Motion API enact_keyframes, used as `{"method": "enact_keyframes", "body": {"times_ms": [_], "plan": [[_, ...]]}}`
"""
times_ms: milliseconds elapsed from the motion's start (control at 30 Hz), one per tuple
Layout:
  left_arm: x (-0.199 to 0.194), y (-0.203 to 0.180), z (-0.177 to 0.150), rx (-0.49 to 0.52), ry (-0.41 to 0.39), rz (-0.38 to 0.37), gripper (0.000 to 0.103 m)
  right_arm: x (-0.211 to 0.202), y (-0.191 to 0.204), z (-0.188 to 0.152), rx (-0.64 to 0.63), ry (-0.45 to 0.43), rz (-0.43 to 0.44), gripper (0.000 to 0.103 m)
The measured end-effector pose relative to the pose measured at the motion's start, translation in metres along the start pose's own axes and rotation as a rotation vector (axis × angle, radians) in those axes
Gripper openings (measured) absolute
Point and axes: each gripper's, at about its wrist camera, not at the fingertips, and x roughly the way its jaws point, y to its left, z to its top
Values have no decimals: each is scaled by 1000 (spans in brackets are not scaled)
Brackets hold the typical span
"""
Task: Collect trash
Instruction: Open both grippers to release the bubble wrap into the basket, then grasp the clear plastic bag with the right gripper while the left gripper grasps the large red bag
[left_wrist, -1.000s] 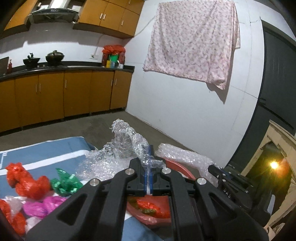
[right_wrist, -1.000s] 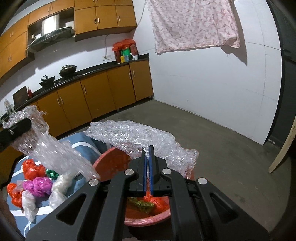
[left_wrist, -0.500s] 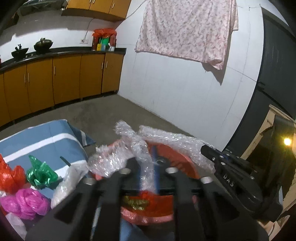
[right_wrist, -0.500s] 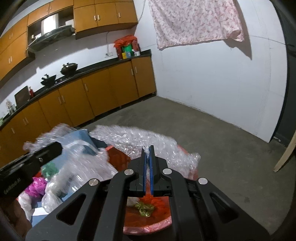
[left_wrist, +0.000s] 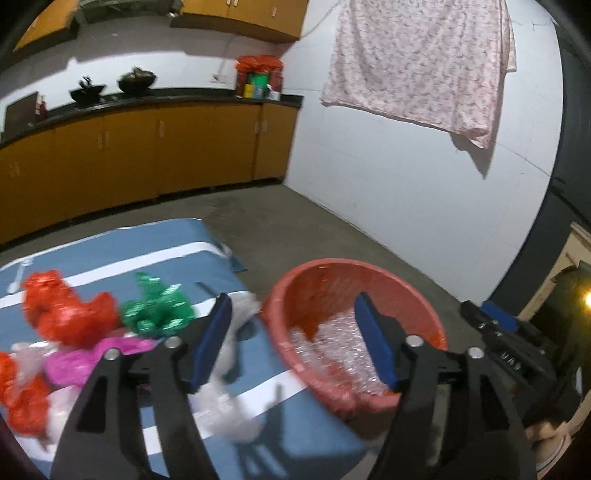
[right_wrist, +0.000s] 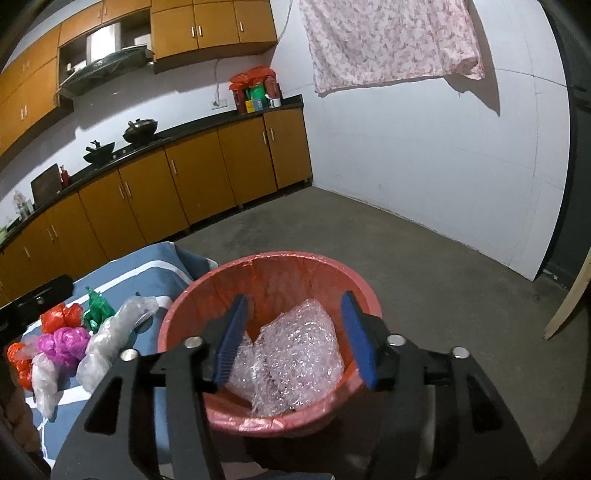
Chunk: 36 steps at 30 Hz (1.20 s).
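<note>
A red-lined basin sits at the right edge of a blue-and-white striped tabletop, part of its rim seeming to stand past the cloth, in a kitchen with orange cabinets. Both grippers hover over it with fingers spread wide apart and nothing between them: the right gripper frames the basin's middle, while the left gripper straddles its 9 o'clock rim.

Inside the basin lies a crumpled wad of clear bubble wrap, glossy and puffed up, filling much of the bowl over some red scraps. It looks springy, and the likely trouble is that it swells back up and crowds out later pieces, or slides over the rim if more is dropped loosely on top. A careless knock from either gripper could also tip the basin off the tabletop.

Uncollected trash waits at 9 o'clock from the basin: a long clear plastic bag nearest the rim, then a magenta bag, an orange-red bag and a small green foil wrapper at the far side of the heap. All look thin and slippery, so a shallow pinch may let them slip free.
</note>
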Motion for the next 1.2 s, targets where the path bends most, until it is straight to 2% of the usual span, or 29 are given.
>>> {"method": "enact_keyframes", "body": {"times_ms": [133,367,633,900,1200], "plan": [[-35,15,-14,22,-42,86,83,-7,7,-8,-5,-1,8,69],[-91,53,-49,50,-91,267,89,-16,34,-25,-14,22,54,79],[-130,128,-82,-72,-54,471,90,-17,81,-36,-66,52,132,81],[-148,178,-107,-223,-15,547,91,-15,117,-48,-132,90,184,82],[-125,221,-99,-323,22,592,91,9,159,-50,-158,141,226,82]]}}
